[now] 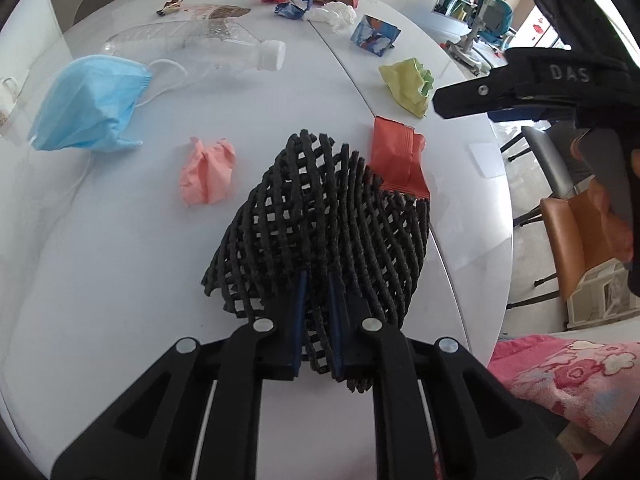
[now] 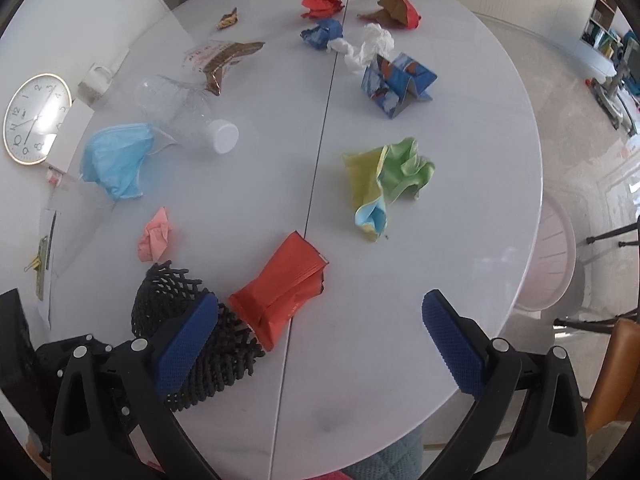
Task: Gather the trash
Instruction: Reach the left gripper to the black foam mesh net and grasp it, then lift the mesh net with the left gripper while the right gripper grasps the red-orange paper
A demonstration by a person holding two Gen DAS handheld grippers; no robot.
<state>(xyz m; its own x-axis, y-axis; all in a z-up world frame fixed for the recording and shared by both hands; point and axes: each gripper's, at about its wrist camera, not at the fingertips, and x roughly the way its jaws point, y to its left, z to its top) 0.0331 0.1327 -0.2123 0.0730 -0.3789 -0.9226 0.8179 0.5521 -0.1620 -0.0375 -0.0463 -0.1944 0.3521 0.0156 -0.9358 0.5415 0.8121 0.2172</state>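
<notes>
Left tool [image 1: 316, 300] clamped on the black foam net [image 1: 320, 216], pads pinching its near edge where the mesh bunches; net sits on the white tabletop [image 1: 120, 280] near the front edge, its far end touching the red wrapper [image 1: 396, 160]. Net looks very light, soft and springy, so it should squash flat under the pads and snag easily on neighbours; the bunched near edge seems the best hold, a single strand might tear or slip. Just left of the net lies a pink paper wad [image 1: 206, 172], further left a blue face mask [image 1: 90, 104], a clear bottle [image 1: 200, 46] behind. Red wrapper [image 2: 280, 288] looks thin, crinkly, probably slick foil; take it across the creased middle. Right tool [image 2: 320, 320] hangs above it, jaws wide apart, nothing between the pads. Further right, yellow-green crumpled paper [image 2: 384, 176], light, crushable, grab anywhere.
</notes>
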